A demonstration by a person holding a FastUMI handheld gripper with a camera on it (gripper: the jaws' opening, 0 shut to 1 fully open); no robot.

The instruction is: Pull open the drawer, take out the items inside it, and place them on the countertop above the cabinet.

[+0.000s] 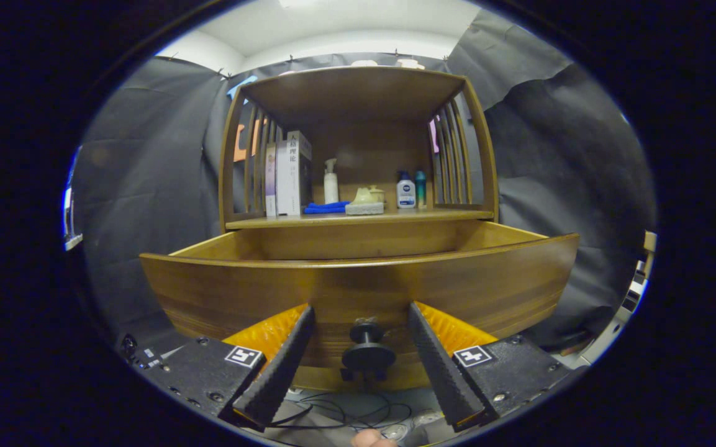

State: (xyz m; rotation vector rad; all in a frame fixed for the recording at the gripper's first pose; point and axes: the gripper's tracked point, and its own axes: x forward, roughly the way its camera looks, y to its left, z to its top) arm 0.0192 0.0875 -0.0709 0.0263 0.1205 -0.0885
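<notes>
Drawer [358, 292] pulled out; its knob [367, 349] sat btwn the jaws, untouched; gripper [361, 313] jaws spread apart.

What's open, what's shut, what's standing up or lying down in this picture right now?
drawer: pulled open, inside hidden.
knob: between the fingers, untouched.
gripper: open, fingers either side of the knob.
books: upright on the countertop.
spray bottle: upright.
blue cloth: lying flat.
two small bottles: upright.
</notes>
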